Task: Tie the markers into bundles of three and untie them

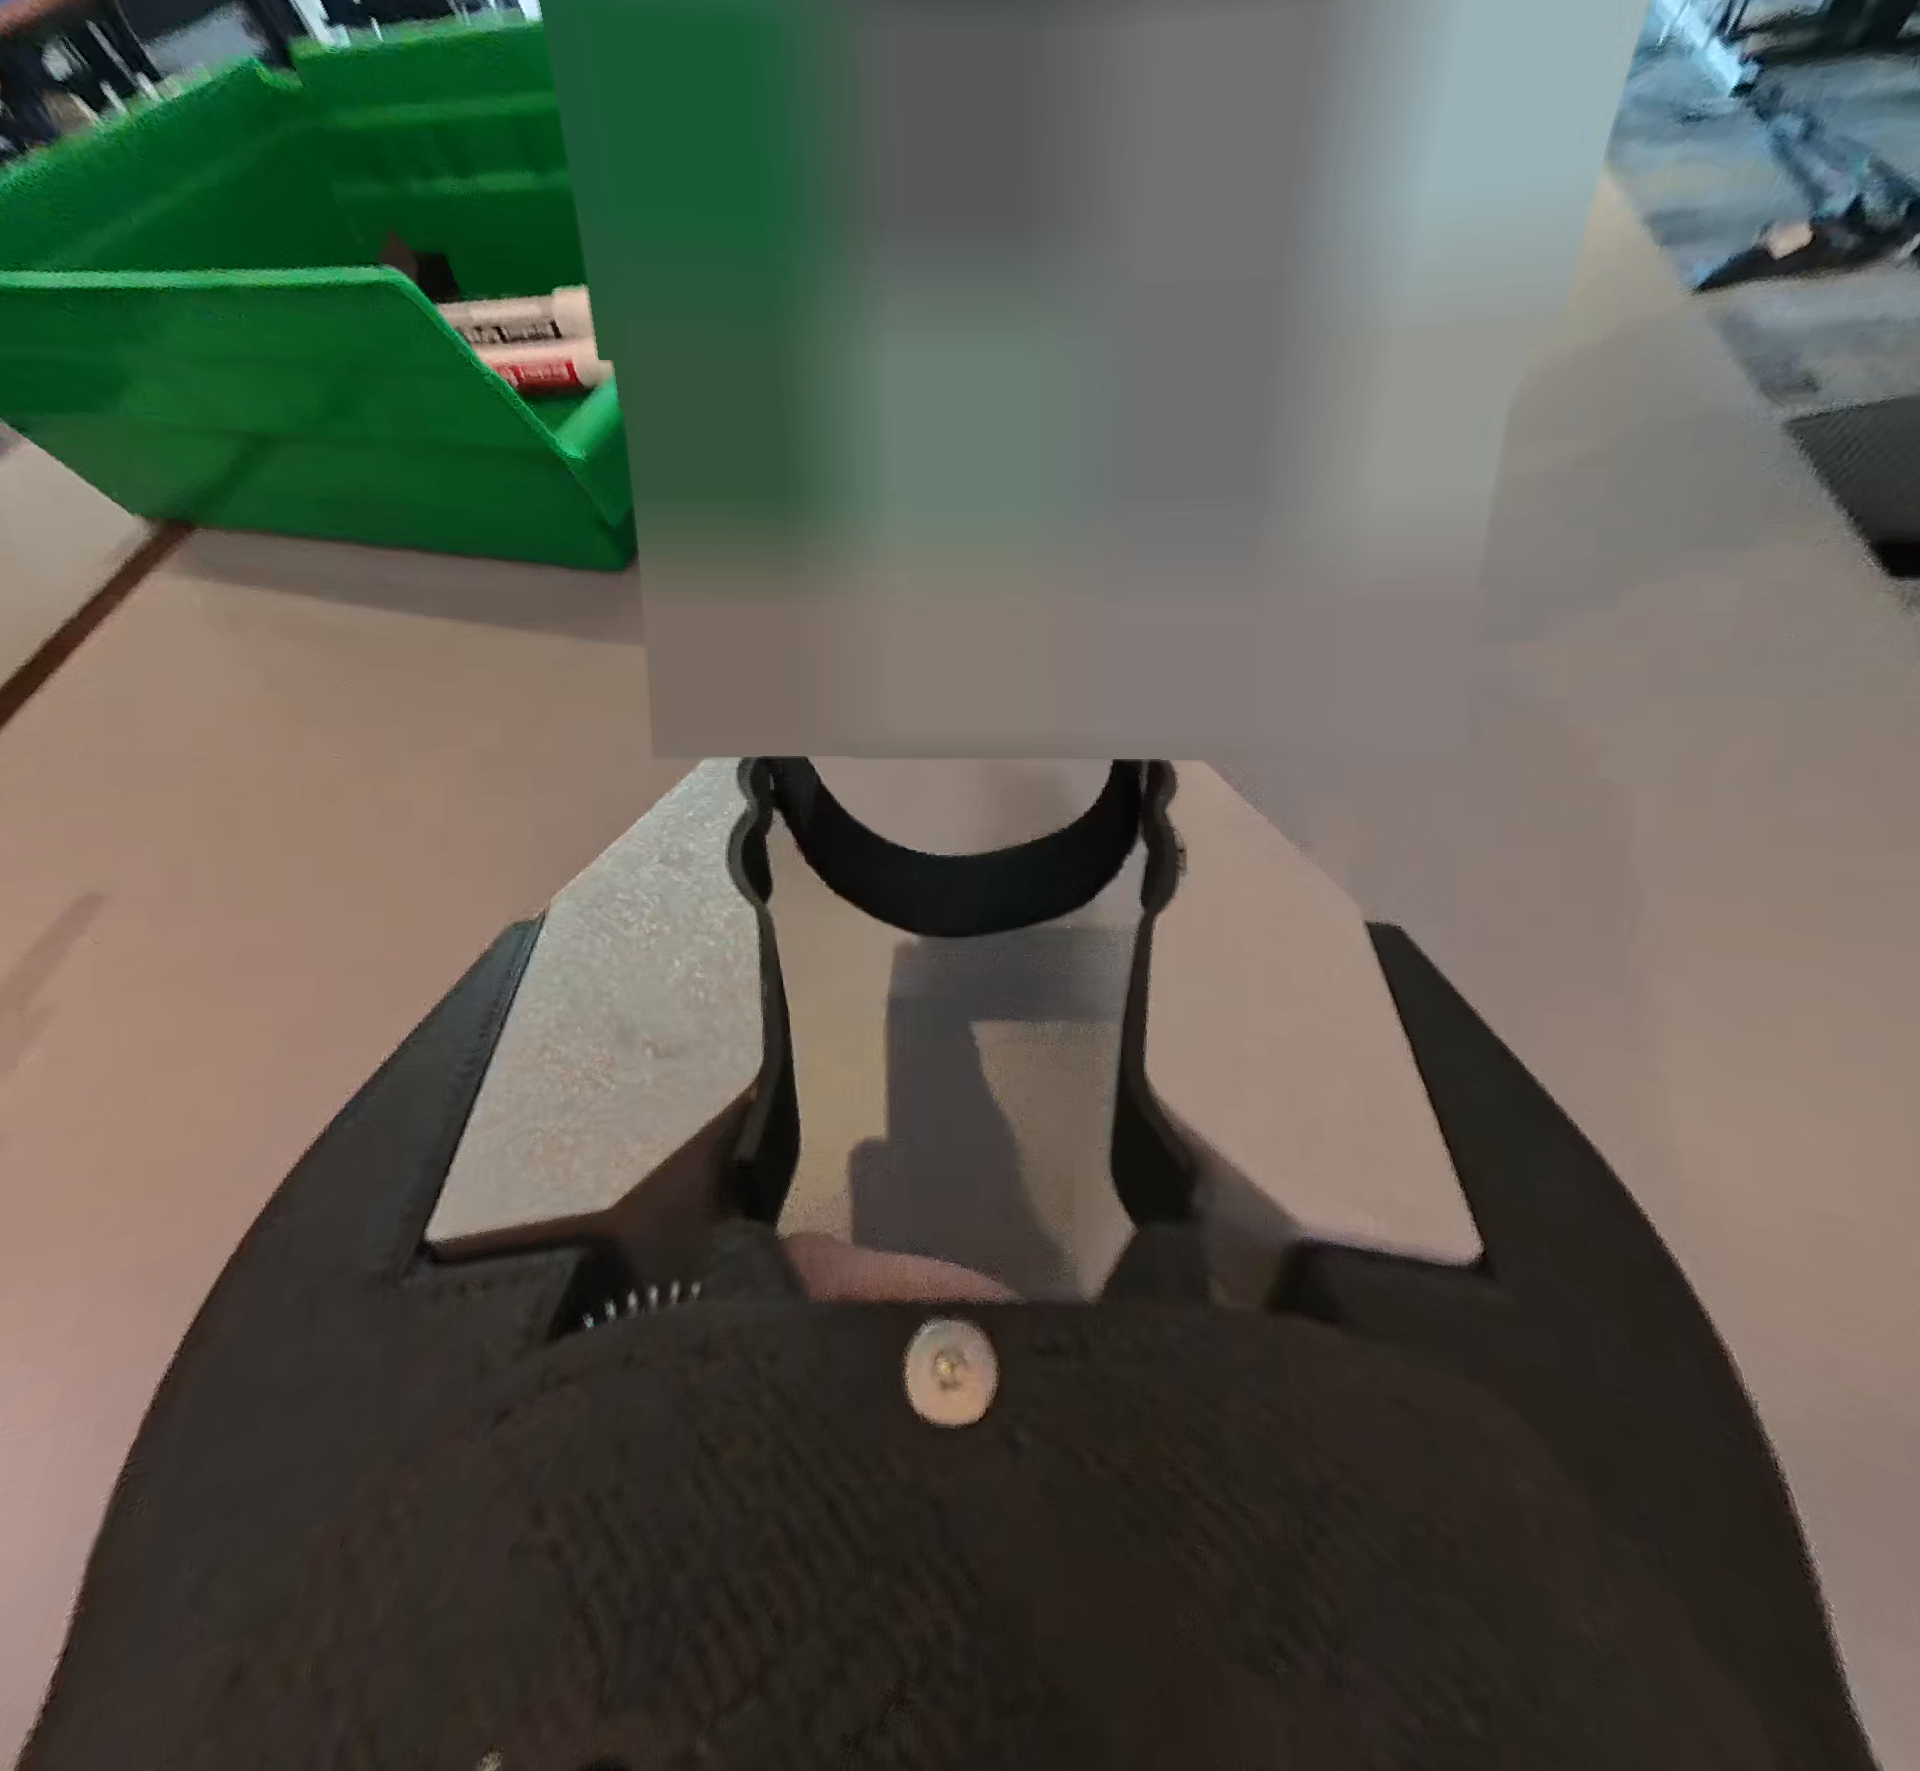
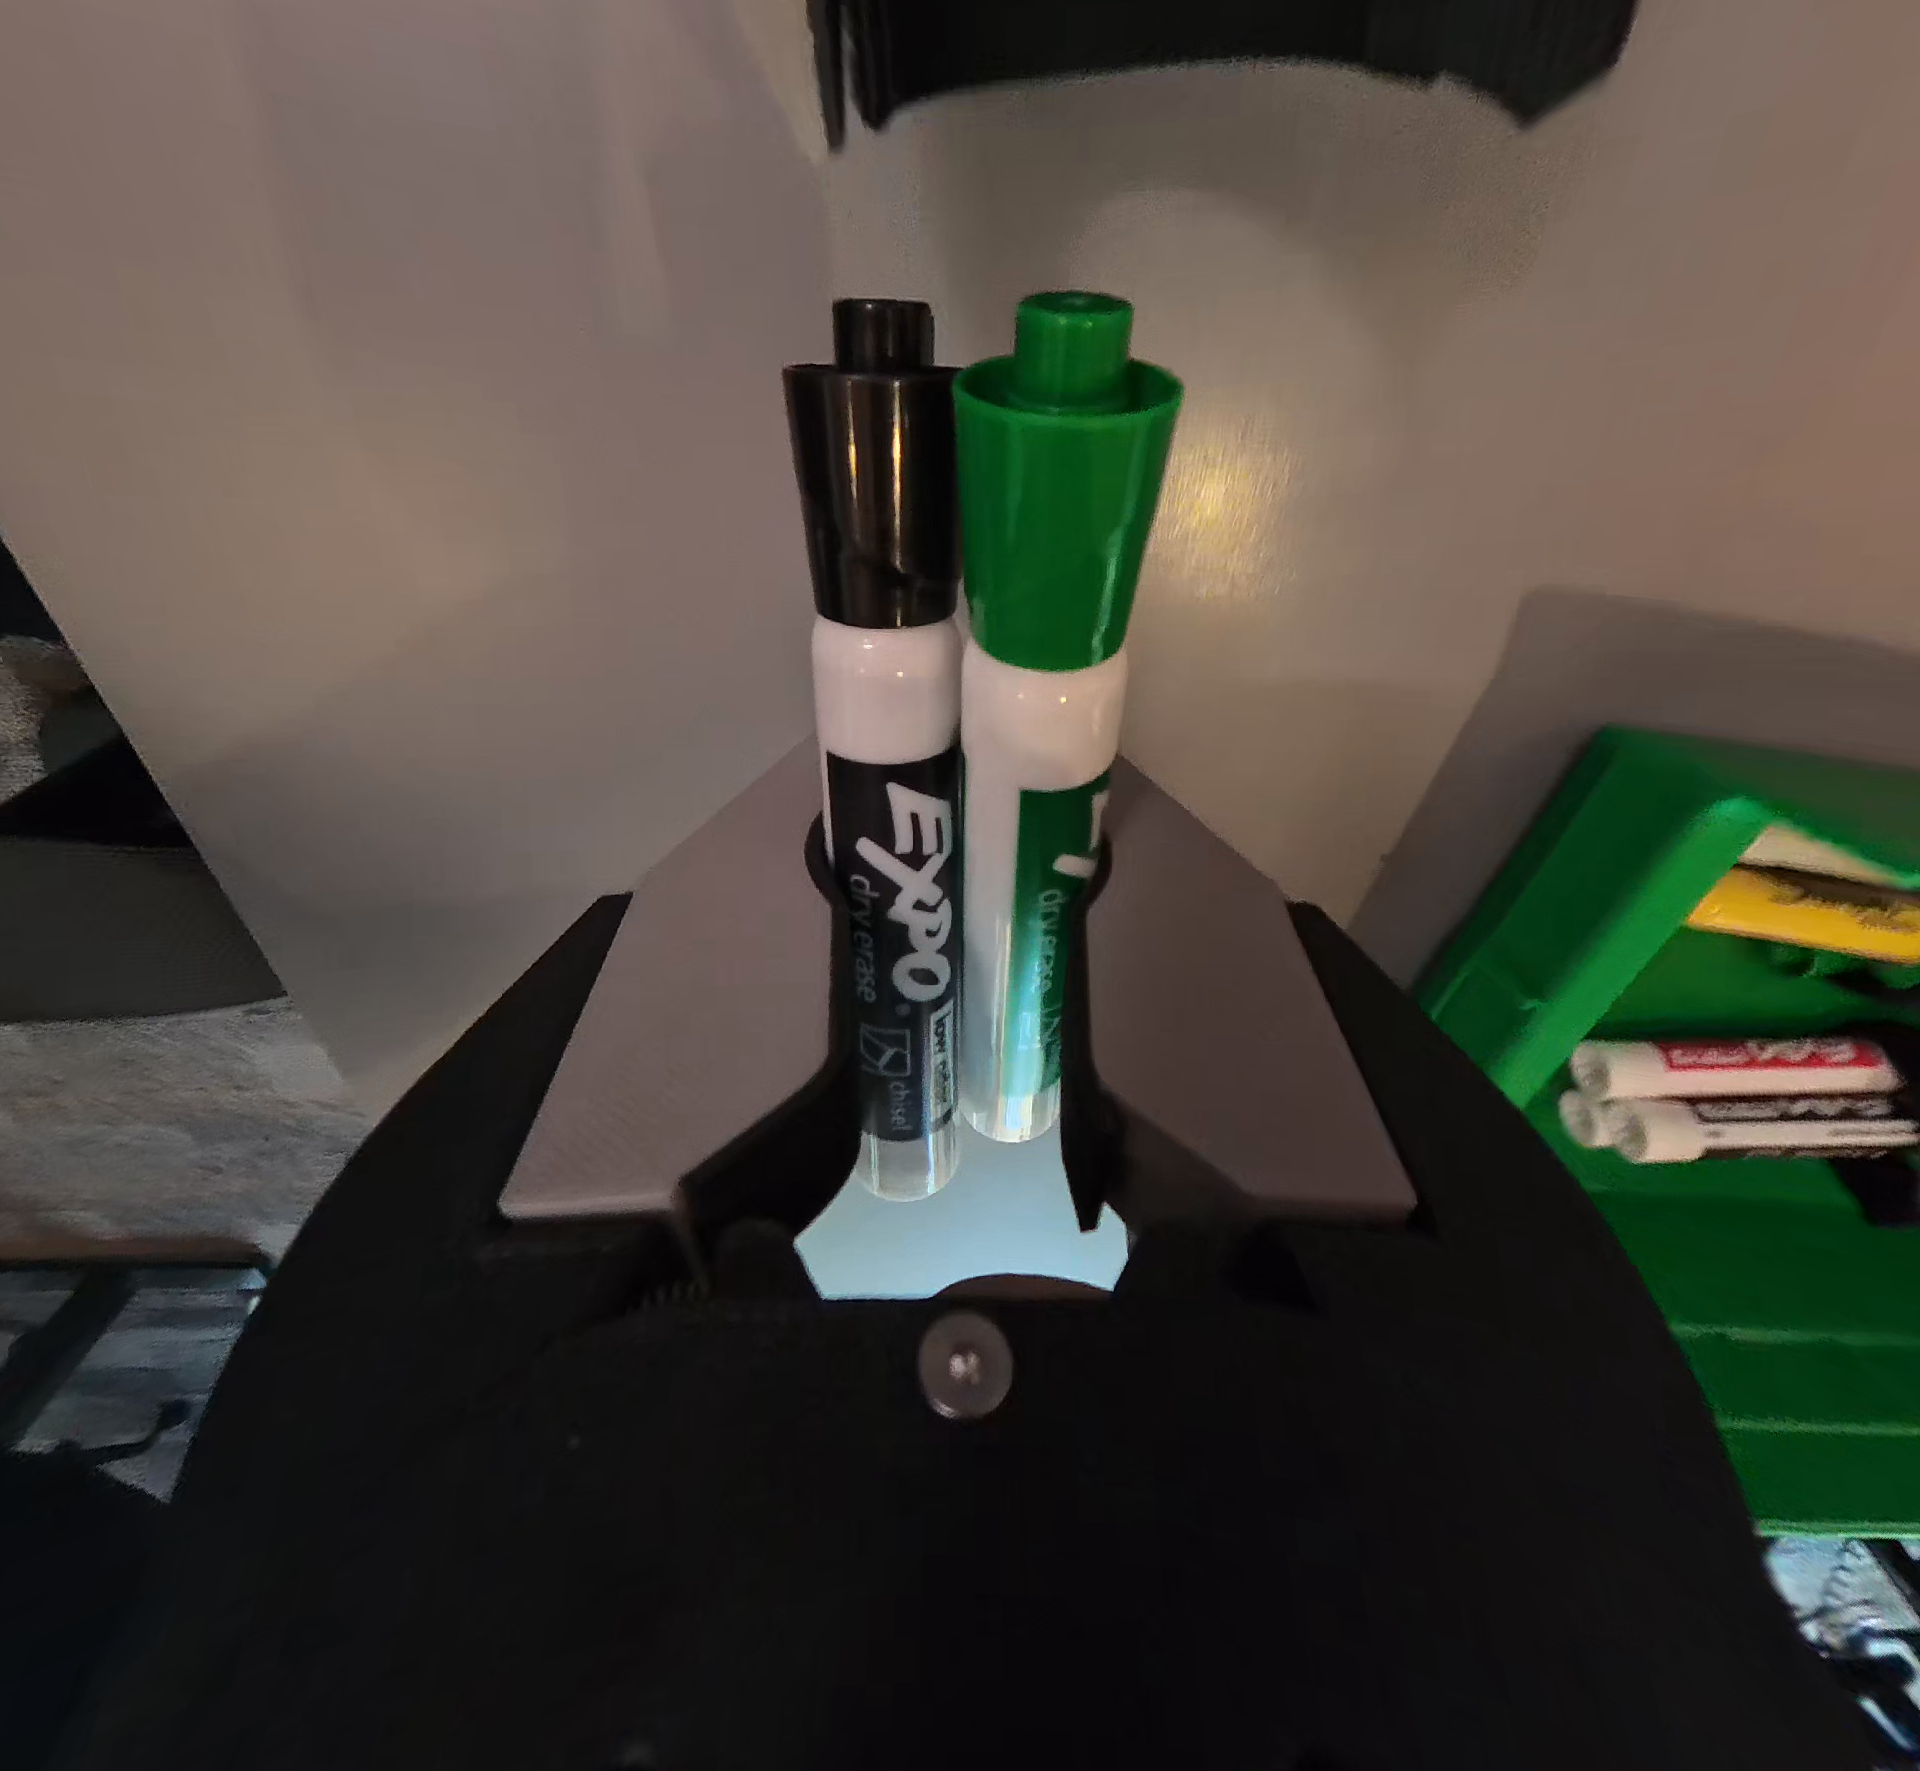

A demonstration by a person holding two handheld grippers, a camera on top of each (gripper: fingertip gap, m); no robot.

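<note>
Workshop: green parts bins (image 1: 312,412), desks.

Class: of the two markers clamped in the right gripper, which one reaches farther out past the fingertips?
The green-capped marker, right of the black-capped marker in the right gripper; its cap looks wider and nearer the camera.

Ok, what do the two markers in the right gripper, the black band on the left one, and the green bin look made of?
Black marker and green marker: glossy plastic, judging by the sharp highlights on caps and barrels. Black band: matte and soft, seemingly fabric-covered elastic; it sags in a curve between the fingers. Green bin: rigid moulded plastic, dull sheen.
</note>
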